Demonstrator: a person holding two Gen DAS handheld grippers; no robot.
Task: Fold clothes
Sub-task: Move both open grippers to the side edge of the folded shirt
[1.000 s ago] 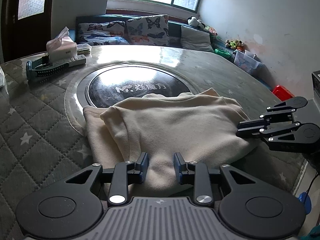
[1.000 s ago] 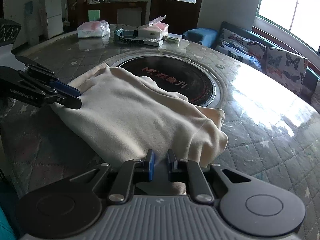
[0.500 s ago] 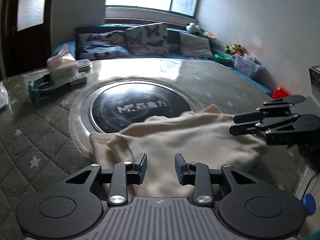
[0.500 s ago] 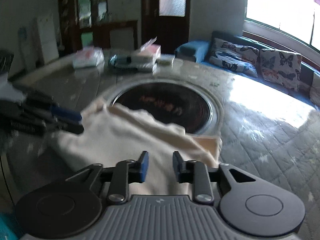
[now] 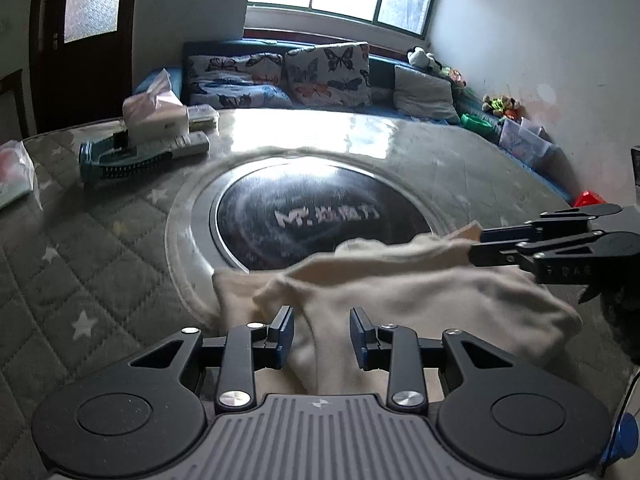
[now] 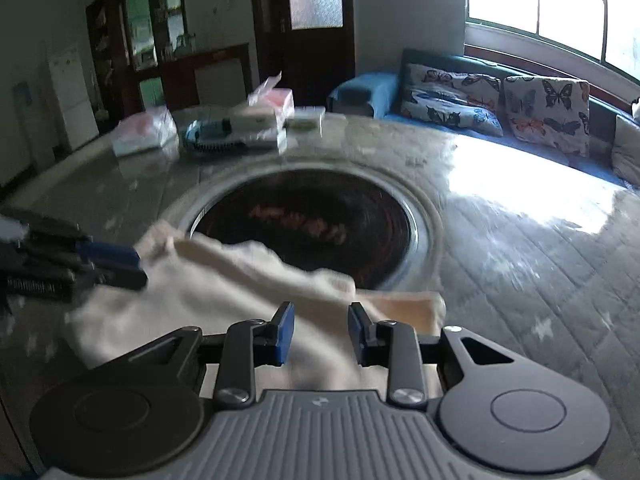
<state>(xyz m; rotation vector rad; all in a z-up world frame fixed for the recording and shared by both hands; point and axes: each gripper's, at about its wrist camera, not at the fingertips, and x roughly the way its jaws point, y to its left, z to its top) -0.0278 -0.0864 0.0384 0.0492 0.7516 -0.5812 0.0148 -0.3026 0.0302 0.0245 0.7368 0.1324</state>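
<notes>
Now, cream garment (image 5: 420, 292) bunched on quilted table (image 5: 80, 264), left tongs (image 5: 322, 334) & right tongs (image 6: 320, 334) both wide, gripping nothing.

both grippers, left (image 5: 321, 336) and right (image 6: 321, 334), fingers parted.

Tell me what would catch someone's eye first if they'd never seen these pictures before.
Probably the cream garment, lying crumpled on the near edge of the quilted table between the two open grippers, left gripper and right gripper. Just behind it sits the round black glass plate with white lettering, set into the table's middle.
</notes>
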